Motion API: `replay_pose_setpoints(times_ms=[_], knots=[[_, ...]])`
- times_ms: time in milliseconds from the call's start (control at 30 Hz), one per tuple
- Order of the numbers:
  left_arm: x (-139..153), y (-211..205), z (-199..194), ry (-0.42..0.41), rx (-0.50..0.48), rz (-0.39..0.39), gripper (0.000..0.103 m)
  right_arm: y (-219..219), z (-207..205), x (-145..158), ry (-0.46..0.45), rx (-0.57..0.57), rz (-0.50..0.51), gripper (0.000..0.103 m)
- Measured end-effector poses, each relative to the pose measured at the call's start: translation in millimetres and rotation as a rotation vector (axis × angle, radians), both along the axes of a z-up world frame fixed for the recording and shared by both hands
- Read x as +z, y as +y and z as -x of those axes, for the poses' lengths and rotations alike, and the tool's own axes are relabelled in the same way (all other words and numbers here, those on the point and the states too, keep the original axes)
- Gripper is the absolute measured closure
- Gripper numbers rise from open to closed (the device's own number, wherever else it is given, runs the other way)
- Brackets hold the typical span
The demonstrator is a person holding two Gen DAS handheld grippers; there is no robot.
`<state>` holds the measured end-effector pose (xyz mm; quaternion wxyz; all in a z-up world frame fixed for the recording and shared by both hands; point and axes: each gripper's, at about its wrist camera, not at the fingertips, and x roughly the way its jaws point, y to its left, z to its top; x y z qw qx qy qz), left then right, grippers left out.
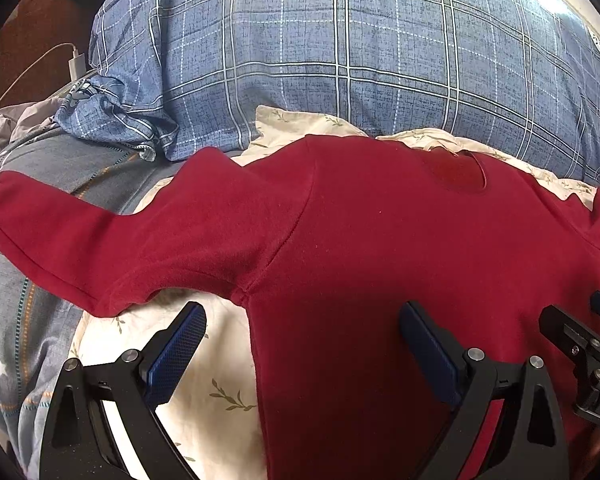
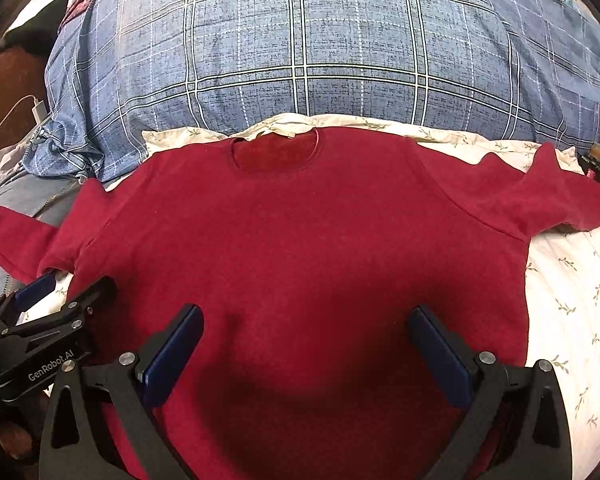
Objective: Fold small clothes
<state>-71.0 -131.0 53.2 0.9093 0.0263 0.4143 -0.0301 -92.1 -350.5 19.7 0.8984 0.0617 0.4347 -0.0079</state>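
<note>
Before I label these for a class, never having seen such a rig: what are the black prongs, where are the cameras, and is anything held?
A person holds a two-finger gripper in each hand; a fisheye camera on each looks along its fingers. One picture is from the left gripper, the other from the right gripper. Both are open and hold nothing. Before them a red sweater lies spread flat, sleeves out, on a cream leaf-print cloth. Behind it sits a blue plaid pillow, with a white charger at far left.
</note>
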Motion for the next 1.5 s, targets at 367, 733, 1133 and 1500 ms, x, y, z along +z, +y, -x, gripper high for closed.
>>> replay_pose_setpoints(times_ms=[367,733,1133,1500], knots=[[4.9,1.5,2.0,-0.015,-0.001,0.006,0.006,-0.3,-0.5,1.5,0.004,-0.002,0.010,0.000],[9.4,5.6,5.9,-0.036,0.006,0.017,0.006,1.8,0.2,8.7,-0.001,-0.002,0.020,0.000],[15.2,12.0,10.2,-0.047,0.013,0.032,0.006,13.3,-0.5,16.2,-0.007,0.003,0.032,0.000],[15.1,13.1,9.0,-0.044,0.016,0.032,0.006,14.7,-0.6,12.6,0.009,-0.001,0.028,0.000]])
